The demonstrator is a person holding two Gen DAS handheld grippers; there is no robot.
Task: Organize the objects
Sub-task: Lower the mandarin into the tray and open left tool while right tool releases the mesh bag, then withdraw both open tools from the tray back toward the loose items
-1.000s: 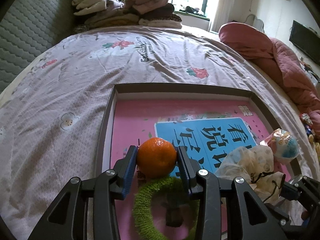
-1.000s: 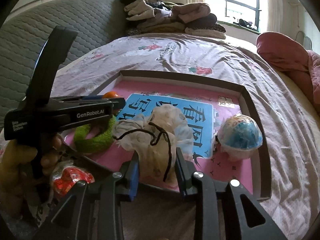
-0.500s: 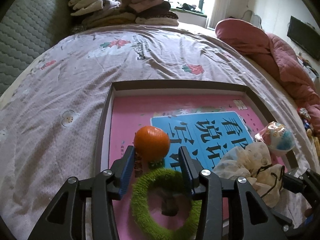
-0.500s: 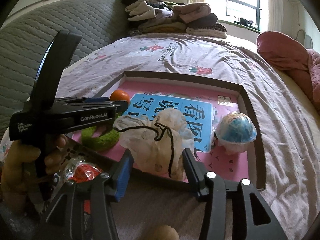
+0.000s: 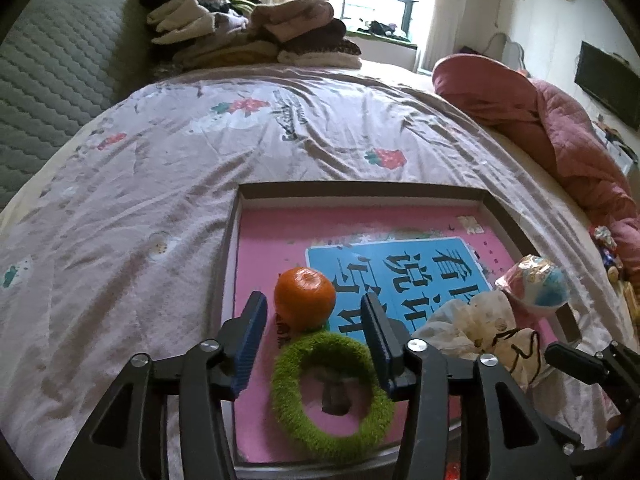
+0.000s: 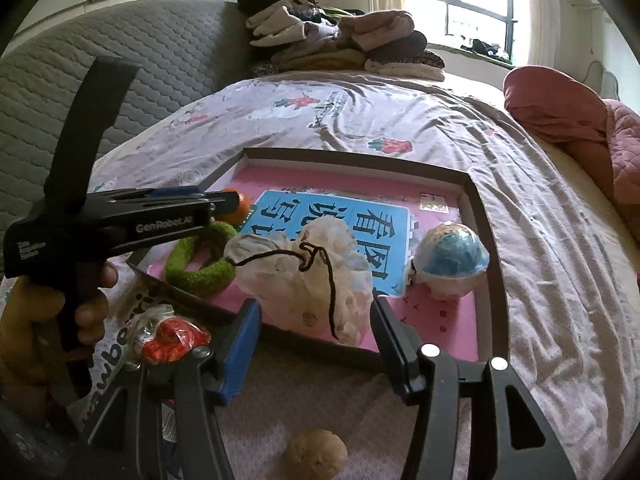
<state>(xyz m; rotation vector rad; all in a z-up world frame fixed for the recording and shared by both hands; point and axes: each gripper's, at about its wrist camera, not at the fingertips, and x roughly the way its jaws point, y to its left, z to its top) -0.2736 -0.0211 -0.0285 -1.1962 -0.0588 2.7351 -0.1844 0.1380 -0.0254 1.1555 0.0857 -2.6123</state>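
Bed: we work on a wide bed [image 5: 168, 208] under a pale flowered sheet, with folded clothes [image 5: 248, 36] stacked at its far end.
Tray: a shallow dark-rimmed tray [image 5: 360, 190] with a pink floor lies on the sheet; its far half is bare.
Orange: round and glossy, the orange [image 5: 305, 299] sits near the tray's left wall, touching the green fuzzy ring [image 5: 288, 400] in front of it.
Left gripper: our left gripper [image 5: 314, 340] has just been opening; its fingers stand apart on either side of the orange, touching nothing.
Right gripper: our right gripper [image 6: 316, 344] has also just been opening; its fingers flank the crumpled white bag [image 6: 308, 276] with a black cord, clear of it.
Ball: a wrapped blue ball [image 6: 452, 258] rests by the tray's right wall.
Outside tray: a red wrapped item [image 6: 168, 336] and a brown round lump [image 6: 316, 454] lie on the sheet.
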